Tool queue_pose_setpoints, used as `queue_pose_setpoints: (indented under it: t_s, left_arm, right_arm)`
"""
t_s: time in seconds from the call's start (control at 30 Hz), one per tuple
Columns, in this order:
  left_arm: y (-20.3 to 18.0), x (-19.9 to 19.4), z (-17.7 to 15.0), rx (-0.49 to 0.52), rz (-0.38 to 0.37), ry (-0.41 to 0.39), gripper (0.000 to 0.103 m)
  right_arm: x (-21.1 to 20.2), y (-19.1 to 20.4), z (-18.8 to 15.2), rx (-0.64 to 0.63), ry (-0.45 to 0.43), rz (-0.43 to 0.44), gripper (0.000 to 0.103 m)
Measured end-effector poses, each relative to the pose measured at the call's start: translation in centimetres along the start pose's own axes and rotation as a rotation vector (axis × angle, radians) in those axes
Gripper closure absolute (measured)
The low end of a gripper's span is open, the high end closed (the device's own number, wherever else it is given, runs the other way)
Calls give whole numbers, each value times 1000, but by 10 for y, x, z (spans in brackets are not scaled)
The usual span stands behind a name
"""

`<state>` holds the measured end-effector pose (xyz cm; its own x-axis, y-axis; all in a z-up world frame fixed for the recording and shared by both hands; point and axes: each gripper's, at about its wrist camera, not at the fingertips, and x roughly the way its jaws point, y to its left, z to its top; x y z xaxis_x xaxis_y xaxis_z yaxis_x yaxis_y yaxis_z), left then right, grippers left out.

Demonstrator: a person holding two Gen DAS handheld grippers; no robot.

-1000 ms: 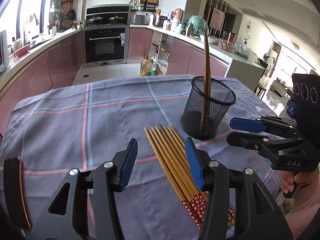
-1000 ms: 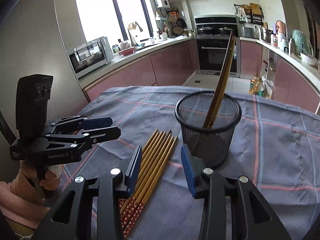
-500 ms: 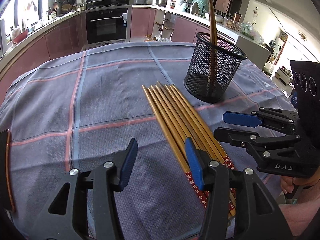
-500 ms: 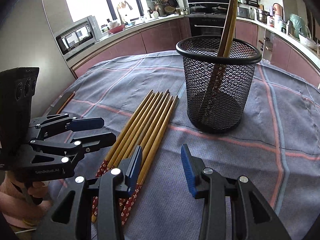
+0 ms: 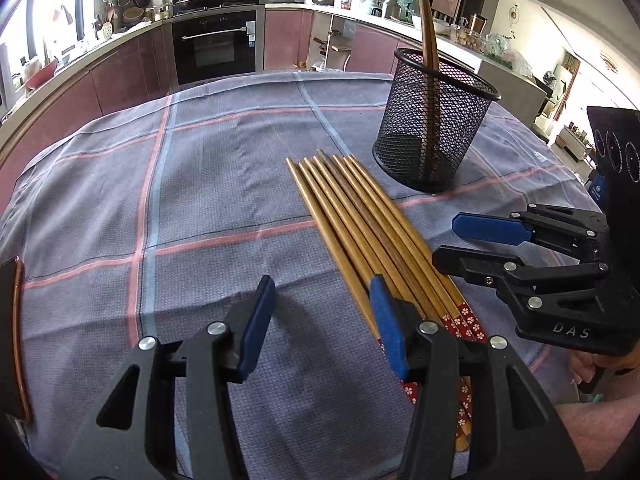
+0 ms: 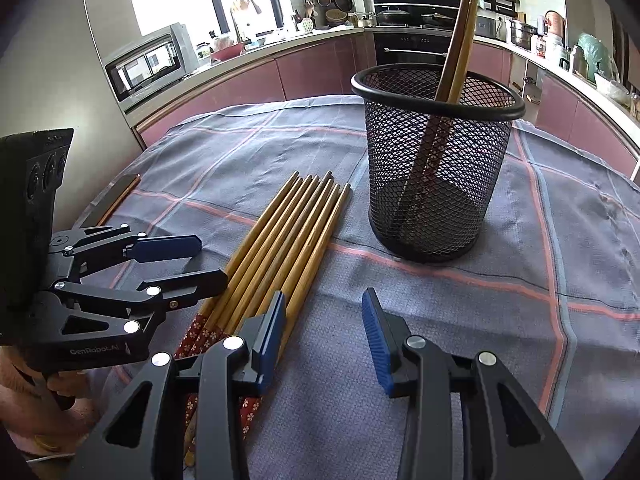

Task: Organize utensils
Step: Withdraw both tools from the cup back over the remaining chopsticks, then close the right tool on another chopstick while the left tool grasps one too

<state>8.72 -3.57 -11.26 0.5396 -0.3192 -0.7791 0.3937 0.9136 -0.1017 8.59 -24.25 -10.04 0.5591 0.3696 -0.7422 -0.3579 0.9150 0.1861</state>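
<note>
A row of wooden chopsticks (image 5: 360, 224) is laid side by side on a grey-blue checked tablecloth (image 5: 200, 184), the thin tips pointed toward a black mesh holder (image 5: 432, 120) and the red flower-patterned ends turned toward the two grippers. The holder is stood upright just beyond the tips of the row, apart from them, and two more chopsticks (image 6: 456, 52) are leaned inside it, their upper parts raised well above the rim. The left gripper (image 5: 320, 320) is held low over the cloth with its jaws partly open and nothing gripped; bare cloth is seen between its blue pads (image 5: 256, 324), while its right-hand pad is placed at the near edge of the row, over the patterned ends. The right gripper (image 6: 324, 328) is likewise held partly open and empty, with bare cloth between its fingers; its left-hand finger is set against the outer side of the row. Each gripper is seen from the other's camera, one on either side of the row. Behind the table, a kitchen counter (image 6: 240, 60), an oven (image 5: 218, 46) and a microwave (image 6: 148, 60) are seen.
</note>
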Motion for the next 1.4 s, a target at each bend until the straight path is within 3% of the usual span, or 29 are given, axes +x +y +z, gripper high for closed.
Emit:
queue_pose_setpoints:
  t_s: [1.0, 1.17, 1.4]
  left_arm:
    - [1, 2, -1, 0, 13, 0, 54]
    - [1, 2, -1, -1, 10, 1, 56]
    - [2, 5, 6, 1, 4, 3, 58]
  right_arm:
    - [8, 11, 7, -31, 25, -49, 65]
    - [10, 9, 5, -31, 39, -58, 74]
    - [14, 9, 9, -30, 41, -57, 75]
